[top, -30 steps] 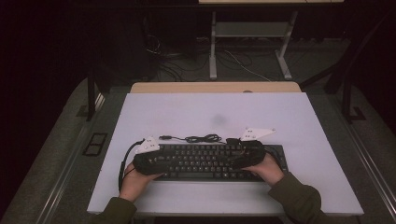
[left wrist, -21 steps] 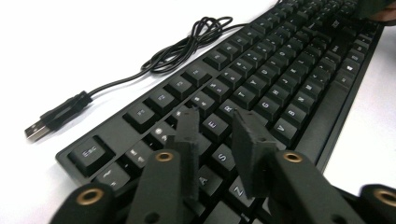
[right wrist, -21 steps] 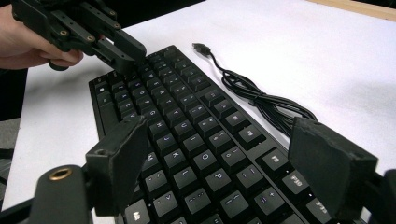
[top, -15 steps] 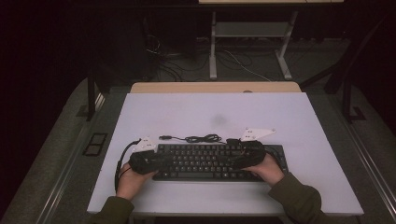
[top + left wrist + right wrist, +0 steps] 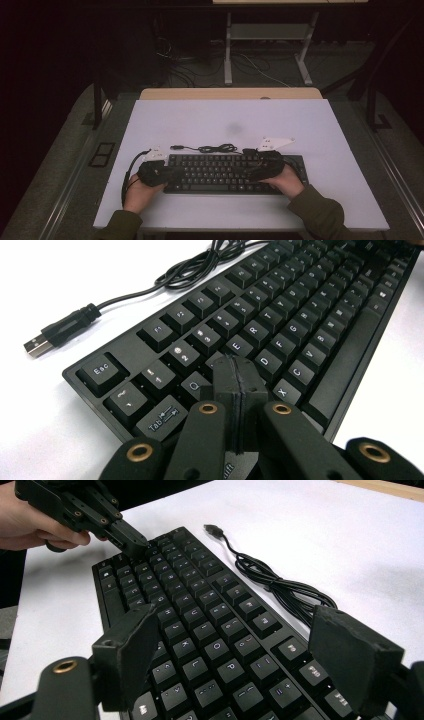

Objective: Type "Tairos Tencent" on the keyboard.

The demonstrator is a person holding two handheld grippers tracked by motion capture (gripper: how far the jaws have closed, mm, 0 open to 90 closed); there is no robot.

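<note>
- Left hand-held gripper [image 5: 235, 385]: jaws have just closed, pads pressed flat together with nothing between, tip poised over the keyboard [image 5: 280, 315] near Q and W.
- Right hand-held gripper [image 5: 240, 650] spread wide over the keyboard's right-hand keys, gripping nothing.
- Keyboard lies flat at the counter's [image 5: 320, 125] near edge, cable [image 5: 215, 148] unplugged.
- Judging by this, key-pressing is barely begun.
</note>
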